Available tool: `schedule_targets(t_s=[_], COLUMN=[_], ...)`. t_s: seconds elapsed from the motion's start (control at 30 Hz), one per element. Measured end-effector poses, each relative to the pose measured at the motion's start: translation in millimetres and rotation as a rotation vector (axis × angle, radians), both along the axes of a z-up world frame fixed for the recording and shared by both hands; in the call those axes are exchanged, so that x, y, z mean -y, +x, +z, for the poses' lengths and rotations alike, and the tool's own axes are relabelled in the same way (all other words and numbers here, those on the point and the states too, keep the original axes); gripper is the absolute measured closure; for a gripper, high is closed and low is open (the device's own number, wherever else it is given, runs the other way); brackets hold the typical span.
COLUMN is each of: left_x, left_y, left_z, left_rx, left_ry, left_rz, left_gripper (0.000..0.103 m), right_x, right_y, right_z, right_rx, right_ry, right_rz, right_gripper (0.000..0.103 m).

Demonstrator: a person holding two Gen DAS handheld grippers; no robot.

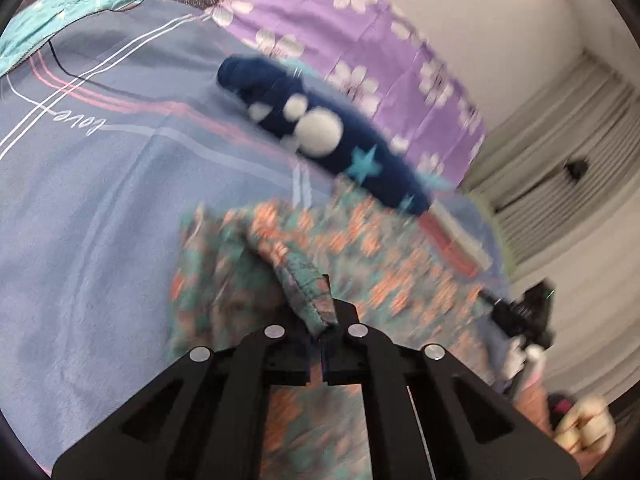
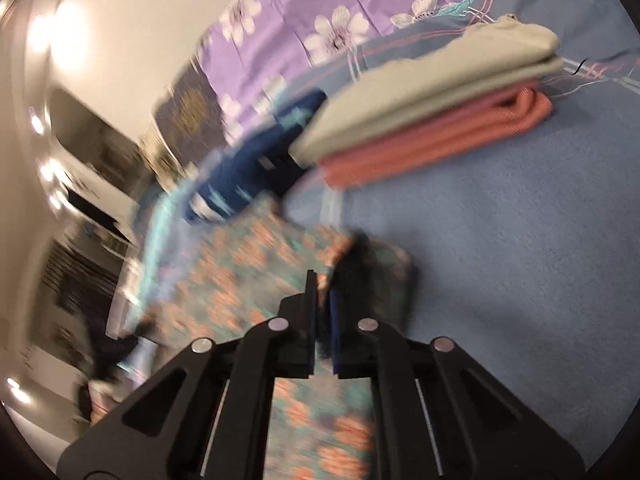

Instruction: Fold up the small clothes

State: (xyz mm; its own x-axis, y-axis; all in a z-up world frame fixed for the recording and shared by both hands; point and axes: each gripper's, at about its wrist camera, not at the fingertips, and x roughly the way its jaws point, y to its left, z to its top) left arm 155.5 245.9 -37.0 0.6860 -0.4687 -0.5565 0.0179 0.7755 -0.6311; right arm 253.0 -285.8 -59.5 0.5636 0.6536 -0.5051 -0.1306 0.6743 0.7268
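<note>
On the blue bedsheet (image 1: 88,208), left gripper (image 1: 320,320) and right gripper (image 2: 322,280) each clamped on the floral garment (image 1: 400,256), navy garment (image 1: 340,136) farther off.

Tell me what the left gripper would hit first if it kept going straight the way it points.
The left gripper, shut on the floral garment, would probably push into more of that same cloth spread ahead, then the blue bedsheet beneath. The navy star-print garment lies farther on; blur makes depth uncertain.
</note>
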Motion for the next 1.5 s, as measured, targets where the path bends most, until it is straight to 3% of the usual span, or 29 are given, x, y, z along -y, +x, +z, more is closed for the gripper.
schedule_targets(t_s=[0.07,0.1,0.2,0.27,0.33,0.4,0.53,0.77,1.0,1.1,1.3,1.33,1.4,1.47,1.5], left_x=[-15.3,-23.5,-32.1,-25.9,-17.1,-9.9,-3.8,14.0,20.1,25.0,30.2,29.8,26.5,23.7,22.1], left_y=[19.3,32.8,67.2,75.8,71.8,62.6,30.6,-87.7,-173.5,-186.7,-165.6,-161.3,-146.2,-135.5,-129.4], left_z=[7.7,8.5,-2.4,-4.6,3.6,10.8,16.5,10.5,0.8,-17.7,-51.7,-51.7,-52.8,-53.2,-53.9], left_rx=[0.03,0.032,-0.045,-0.072,-0.038,-0.012,-0.001,0.01,0.006,-0.029,-0.07,-0.056,-0.047,-0.039,-0.044], left_ry=[-0.071,-0.074,-0.028,-0.017,0.068,0.143,0.187,0.276,0.192,0.079,-0.112,-0.116,-0.138,-0.162,-0.165], left_rz=[0.092,0.147,0.215,0.187,0.171,0.165,0.112,0.059,0.056,0.015,0.03,0.039,0.081,0.112,0.13], left_gripper=[0.101,0.1,0.098,0.088,0.059,0.05,0.048,0.046,0.046,0.046,0.046,0.046,0.046,0.047,0.053], right_x=[5.9,7.6,6.5,6.9,7.4,9.1,18.0,38.7,38.9,34.2,15.3,13.8,8.5,1.8,-0.2], right_y=[17.5,31.6,52.3,46.8,34.6,22.0,-12.2,-113.5,-194.5,-215.4,-211.2,-207.0,-195.5,-185.1,-179.3], right_z=[2.6,-1.0,-12.4,-9.5,-5.0,-6.3,-13.3,-23.9,-20.3,-27.8,-42.7,-43.0,-43.2,-42.0,-40.5], right_rx=[-0.018,-0.055,-0.151,-0.127,-0.077,-0.069,-0.064,-0.055,-0.053,-0.078,-0.105,-0.107,-0.1,-0.102,-0.103], right_ry=[0.061,0.065,-0.029,-0.051,-0.121,-0.189,-0.211,-0.206,-0.185,-0.127,0.006,0.025,0.061,0.04,0.032], right_rz=[-0.062,-0.103,-0.163,-0.134,-0.114,-0.103,-0.073,-0.048,-0.006,0.023,0.012,-0.006,-0.038,-0.082,-0.1], right_gripper=[0.098,0.092,0.086,0.078,0.068,0.066,0.066,0.066,0.064,0.063,0.053,0.051,0.039,0.037,0.037])
